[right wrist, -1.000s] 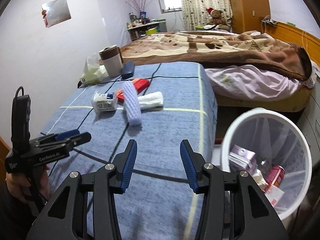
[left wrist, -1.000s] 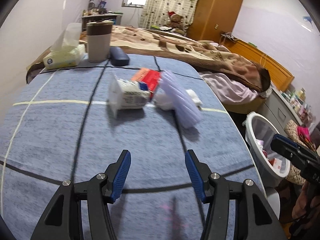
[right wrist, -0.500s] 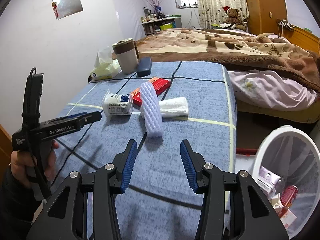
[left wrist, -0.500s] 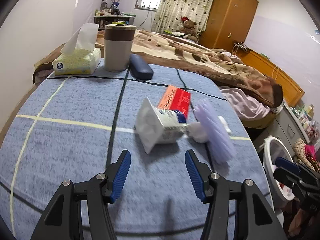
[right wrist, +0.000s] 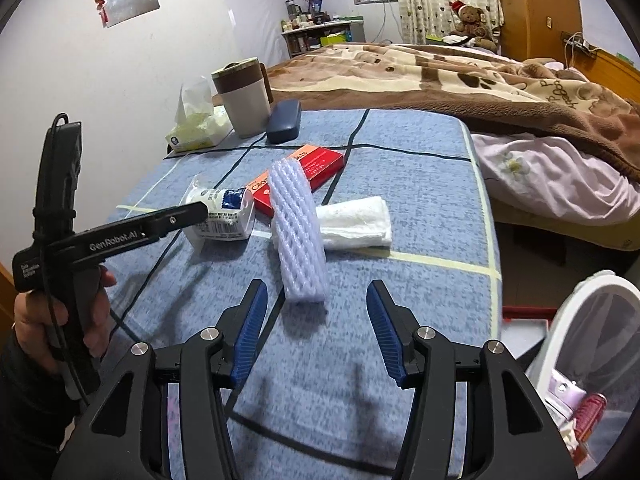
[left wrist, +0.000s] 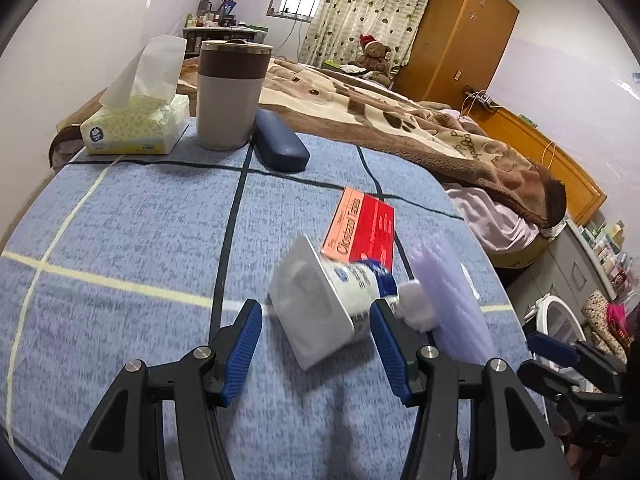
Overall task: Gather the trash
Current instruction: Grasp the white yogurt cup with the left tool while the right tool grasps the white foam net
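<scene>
White plastic cup [left wrist: 328, 304]: lying on its side on my blue checked bedspread [left wrist: 132, 240], open mouth facing me, blue-printed label around it.
Lavender foam net sleeve [right wrist: 298, 240]: lying lengthwise, crossing over the red tablet box [right wrist: 308, 174] and a folded white tissue [right wrist: 358, 222].
My left gripper [left wrist: 316, 348]: jaws standing apart, nothing clamped; the cup is sitting just ahead, between the blue pads [left wrist: 244, 344].
My right gripper [right wrist: 316, 330]: jaws opening, nothing between them; the sleeve's near end is lying just ahead.
Bin [right wrist: 580, 312]: white, standing beside the bed at my right, holding wrappers.
</scene>
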### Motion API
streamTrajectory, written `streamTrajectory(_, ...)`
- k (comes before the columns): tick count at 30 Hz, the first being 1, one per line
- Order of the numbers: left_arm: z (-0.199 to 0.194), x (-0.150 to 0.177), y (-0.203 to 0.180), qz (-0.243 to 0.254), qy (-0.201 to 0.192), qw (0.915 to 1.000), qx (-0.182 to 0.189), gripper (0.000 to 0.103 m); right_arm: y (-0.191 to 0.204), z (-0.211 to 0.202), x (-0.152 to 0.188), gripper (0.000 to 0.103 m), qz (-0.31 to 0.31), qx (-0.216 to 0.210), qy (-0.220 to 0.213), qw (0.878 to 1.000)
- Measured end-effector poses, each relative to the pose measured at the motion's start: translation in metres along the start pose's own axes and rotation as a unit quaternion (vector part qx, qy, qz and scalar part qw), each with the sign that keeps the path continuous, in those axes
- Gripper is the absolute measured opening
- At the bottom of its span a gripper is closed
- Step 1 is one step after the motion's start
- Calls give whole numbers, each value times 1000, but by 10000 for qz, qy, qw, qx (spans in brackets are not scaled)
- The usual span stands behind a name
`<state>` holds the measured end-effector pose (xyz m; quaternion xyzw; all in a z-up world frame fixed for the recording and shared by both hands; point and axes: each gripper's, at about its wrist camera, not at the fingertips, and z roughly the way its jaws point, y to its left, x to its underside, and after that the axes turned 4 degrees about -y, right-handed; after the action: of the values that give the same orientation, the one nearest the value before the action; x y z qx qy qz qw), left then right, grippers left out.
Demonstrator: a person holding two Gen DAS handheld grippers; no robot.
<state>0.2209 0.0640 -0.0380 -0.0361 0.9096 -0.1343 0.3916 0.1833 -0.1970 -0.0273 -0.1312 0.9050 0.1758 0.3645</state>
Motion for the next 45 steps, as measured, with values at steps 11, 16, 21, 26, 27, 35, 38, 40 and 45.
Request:
streamTrajectory(11, 15, -14, 8, -154, 70, 9996, 224, 62, 3, 30, -5, 55, 22, -20, 172, 9998)
streamTrajectory(16, 20, -15, 5, -182, 115, 9992, 325, 68, 1, 37, -5, 55, 115, -92, 233, 9996)
streamTrajectory(21, 29, -17, 1, -231, 152, 9989, 370, 72, 1, 38, -4, 33, 106, -94, 211, 9997)
streamTrajectory(26, 38, -18, -4, -261, 243, 9984, 442, 72, -4, 34, -2, 27, 180, -93, 161, 9997)
streamTrajectory(27, 40, -17, -5, -265, 252, 9983, 444, 72, -5, 34, -2, 26, 190, -93, 150, 9997)
streamTrajectory(35, 37, -14, -6, -289, 144, 9986, 427, 67, -6, 23, 0, 25, 239, -86, 30, 9997)
streamTrajectory(38, 26, -15, -8, -207, 62, 9991, 374, 39, -8, 19, 1, 25, 257, -83, -1, 9996)
streamTrajectory(40, 25, -13, -8, -201, 100, 9990, 376, 39, -8, 17, 2, 25, 269, -70, -9, 9996)
streamTrajectory(45, 22, -11, -9, -176, 56, 9993, 332, 37, -11, 13, 5, 25, 313, -48, -6, 9995)
